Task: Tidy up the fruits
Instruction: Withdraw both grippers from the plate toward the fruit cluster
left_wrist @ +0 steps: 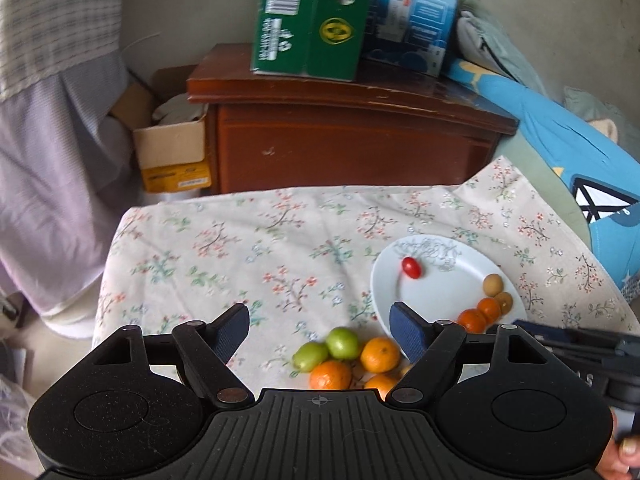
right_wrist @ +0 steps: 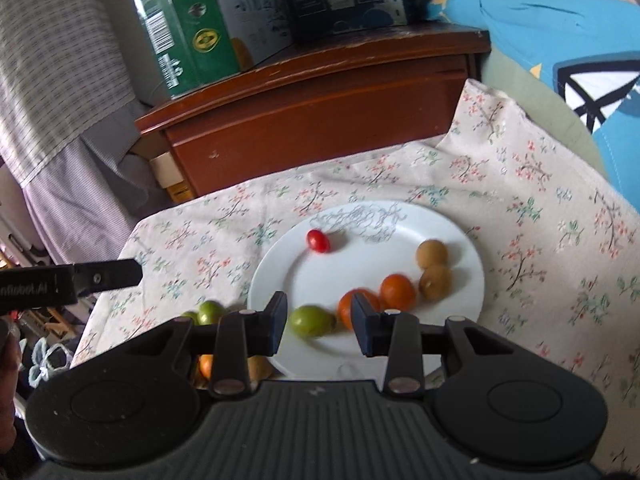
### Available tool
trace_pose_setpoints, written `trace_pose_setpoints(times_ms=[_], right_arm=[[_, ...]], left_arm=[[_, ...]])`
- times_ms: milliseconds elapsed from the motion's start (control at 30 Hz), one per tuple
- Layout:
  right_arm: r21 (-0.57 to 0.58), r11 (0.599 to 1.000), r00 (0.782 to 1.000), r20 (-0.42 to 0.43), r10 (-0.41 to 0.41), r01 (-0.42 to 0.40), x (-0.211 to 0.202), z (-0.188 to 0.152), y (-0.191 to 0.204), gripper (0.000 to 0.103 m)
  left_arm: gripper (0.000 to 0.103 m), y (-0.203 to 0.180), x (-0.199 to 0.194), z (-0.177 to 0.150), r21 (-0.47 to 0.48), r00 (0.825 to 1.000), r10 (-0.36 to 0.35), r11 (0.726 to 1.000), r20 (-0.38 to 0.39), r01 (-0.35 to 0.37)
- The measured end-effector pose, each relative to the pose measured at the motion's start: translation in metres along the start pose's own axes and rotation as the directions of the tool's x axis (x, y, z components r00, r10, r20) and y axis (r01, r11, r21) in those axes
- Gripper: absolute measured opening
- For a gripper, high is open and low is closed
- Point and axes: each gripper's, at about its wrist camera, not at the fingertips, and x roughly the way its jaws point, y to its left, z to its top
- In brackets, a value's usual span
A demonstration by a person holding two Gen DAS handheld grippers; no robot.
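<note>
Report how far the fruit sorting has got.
Done: the white plate holds a cherry tomato, two brown fruits, two oranges. In hand: a green fruit sits on the plate between the right gripper's open jaws. Left: the pile on the floral cloth.

Beside the plate (right_wrist: 460,240), the left gripper (left_wrist: 320,334) hides part of the fruit pile (left_wrist: 348,364); one piece is perhaps an orange.

wooden cabinet (left_wrist: 352,140) | pale wall (left_wrist: 192,8) | floral tablecloth (left_wrist: 248,248) | daylight
</note>
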Motion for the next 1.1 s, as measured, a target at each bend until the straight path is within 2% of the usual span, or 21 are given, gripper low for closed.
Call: trace_pose_setpoints(times_ms=[300,433,700,967,1100], right_arm=[[-0.032,0.997,0.995,-0.072,0.065,-0.067,0.004,-0.033,0.024,0.037],[-0.046,0.993,0.988,-0.115,0.104,-0.11,0.013,-0.041,0.032,0.037],[-0.113,0.986,0.984,-0.145,0.106,-0.123,0.029,-0.05,0.046,0.043],[-0.16,0.98,0.986,-0.139,0.094,-0.116,0.041,-0.052,0.054,0.043],[-0.184,0.978,0.989,-0.119,0.082,-0.104,0.044,-0.053,0.057,0.042]], left_arm=[[0.078,0.017,-0.004,-0.019,-0.034,0.998,0.054,0.998,-0.045,-0.055],[0.085,0.024,-0.001,-0.024,-0.053,0.995,0.07,0.996,-0.072,-0.074],[0.085,0.029,0.013,-0.034,-0.058,0.988,0.085,0.994,-0.13,-0.093],[0.085,0.034,0.018,-0.037,-0.086,0.985,0.086,0.991,-0.153,-0.099],[0.085,0.03,0.021,-0.039,-0.082,0.985,0.065,0.993,-0.161,-0.079]])
